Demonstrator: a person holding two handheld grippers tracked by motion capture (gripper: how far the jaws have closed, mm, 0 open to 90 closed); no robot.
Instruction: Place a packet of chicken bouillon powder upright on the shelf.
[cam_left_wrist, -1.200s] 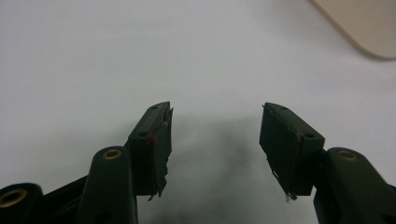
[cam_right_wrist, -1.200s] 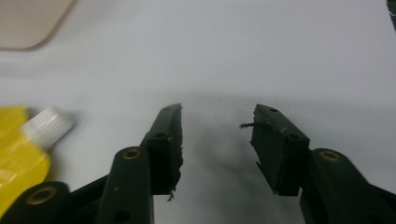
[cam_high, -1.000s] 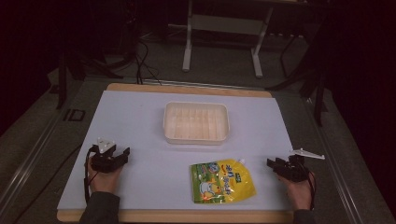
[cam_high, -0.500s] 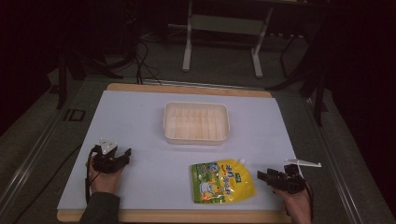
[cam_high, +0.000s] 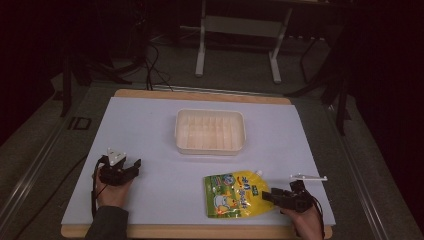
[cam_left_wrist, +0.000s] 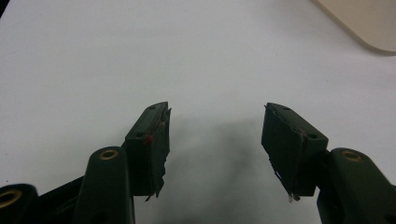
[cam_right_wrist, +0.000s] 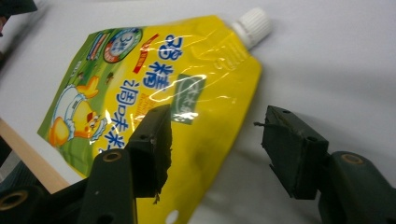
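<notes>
A yellow and green spouted pouch (cam_high: 235, 194) lies flat near the table's front edge, its white cap (cam_right_wrist: 252, 22) pointing to the far right. My right gripper (cam_high: 268, 196) is open at the pouch's right edge. In the right gripper view (cam_right_wrist: 215, 140) one jaw is over the pouch (cam_right_wrist: 154, 98) and the other over the bare white surface. My left gripper (cam_high: 131, 166) rests open on the white surface at the front left, with nothing between its jaws in the left gripper view (cam_left_wrist: 215, 140).
A cream plastic tray (cam_high: 210, 131) with a ribbed floor stands in the middle of the white table (cam_high: 150, 125); its corner (cam_left_wrist: 364, 23) shows in the left gripper view. The table's wooden front edge (cam_high: 200, 232) runs just behind the hands. Metal stand legs (cam_high: 202, 45) rise beyond the table.
My right gripper has moved left and toward the front edge, from the right side of the table up to the pouch's right edge. The left gripper has stayed put.
</notes>
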